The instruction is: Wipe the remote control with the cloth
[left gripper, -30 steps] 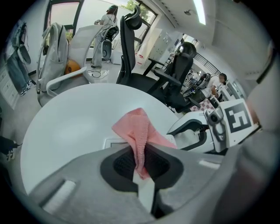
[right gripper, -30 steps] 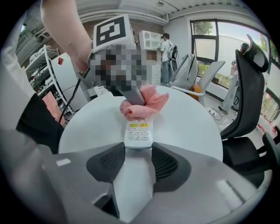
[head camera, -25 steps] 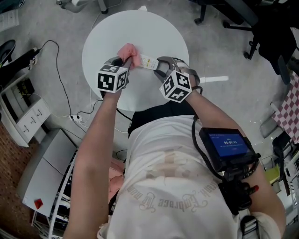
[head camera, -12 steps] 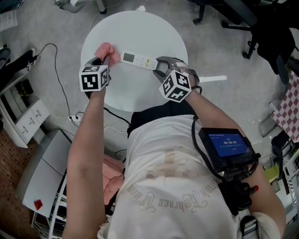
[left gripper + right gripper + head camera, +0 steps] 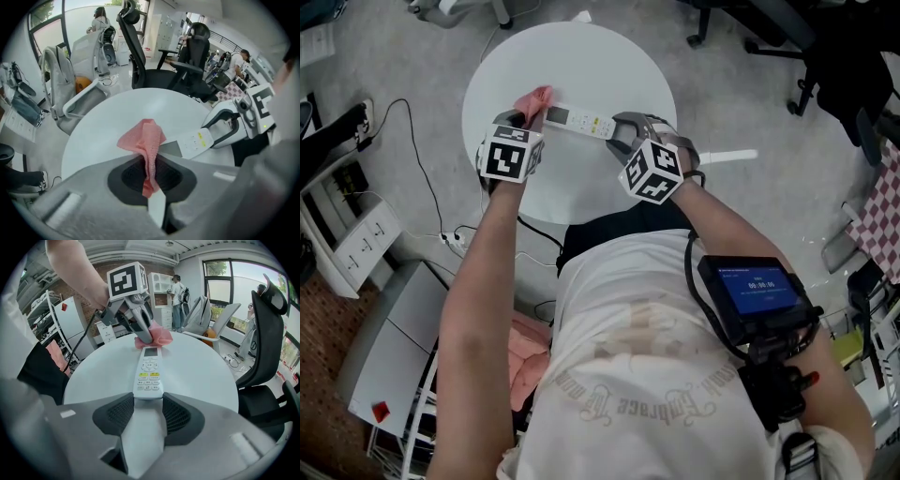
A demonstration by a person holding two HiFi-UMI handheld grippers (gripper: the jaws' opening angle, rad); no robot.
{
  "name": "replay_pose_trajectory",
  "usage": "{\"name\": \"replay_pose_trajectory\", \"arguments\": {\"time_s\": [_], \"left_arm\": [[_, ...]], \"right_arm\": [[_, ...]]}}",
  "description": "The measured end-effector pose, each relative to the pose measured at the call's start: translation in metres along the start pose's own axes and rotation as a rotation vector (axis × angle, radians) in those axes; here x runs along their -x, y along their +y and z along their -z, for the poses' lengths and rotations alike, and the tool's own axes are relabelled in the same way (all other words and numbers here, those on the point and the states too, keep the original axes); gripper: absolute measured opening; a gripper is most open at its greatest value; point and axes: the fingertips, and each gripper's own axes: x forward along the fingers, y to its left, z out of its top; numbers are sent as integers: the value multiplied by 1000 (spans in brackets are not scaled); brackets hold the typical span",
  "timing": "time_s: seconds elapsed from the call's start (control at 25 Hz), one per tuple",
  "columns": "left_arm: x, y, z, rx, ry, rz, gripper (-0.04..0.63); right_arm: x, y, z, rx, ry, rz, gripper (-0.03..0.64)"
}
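Observation:
A white remote control [image 5: 579, 121] [image 5: 148, 373] [image 5: 196, 141] lies over the round white table [image 5: 609, 70], its near end clamped by my right gripper [image 5: 617, 138] [image 5: 148, 401]. A pink cloth [image 5: 533, 98] [image 5: 144, 140] [image 5: 157, 337] is pinched in my left gripper [image 5: 525, 116] [image 5: 151, 180], which is shut on it. The cloth bunches at the remote's far end, by its small screen, and touches it there. In the right gripper view the left gripper [image 5: 140, 329] points steeply down onto that end.
The table [image 5: 201, 366] [image 5: 98, 136] stands on a grey floor with cables and a power strip [image 5: 455, 239] at the left. Black office chairs [image 5: 140, 51] [image 5: 267, 357] stand around it. A white stick-like object [image 5: 731, 158] lies on the floor at the right.
My left gripper with the cloth went out left off the remote's far end, then came back right to that end. The right gripper and the remote stayed put.

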Motion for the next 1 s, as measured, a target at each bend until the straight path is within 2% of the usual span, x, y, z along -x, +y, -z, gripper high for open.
{"name": "replay_pose_trajectory", "arguments": {"time_s": [0.2, 0.4, 0.6, 1.0], "left_arm": [[-5, -23, -6, 35, 8, 59, 21], [-10, -66, -14, -14, 23, 153, 20], [-11, -86, -19, 33, 15, 193, 18], [-15, -138, -27, -14, 21, 302, 18]], "right_arm": [[0, -1, 0, 2, 1, 3, 201], [0, -2, 0, -5, -2, 5, 201], [0, -3, 1, -3, -3, 3, 201], [0, -5, 1, -5, -2, 8, 201]]}}
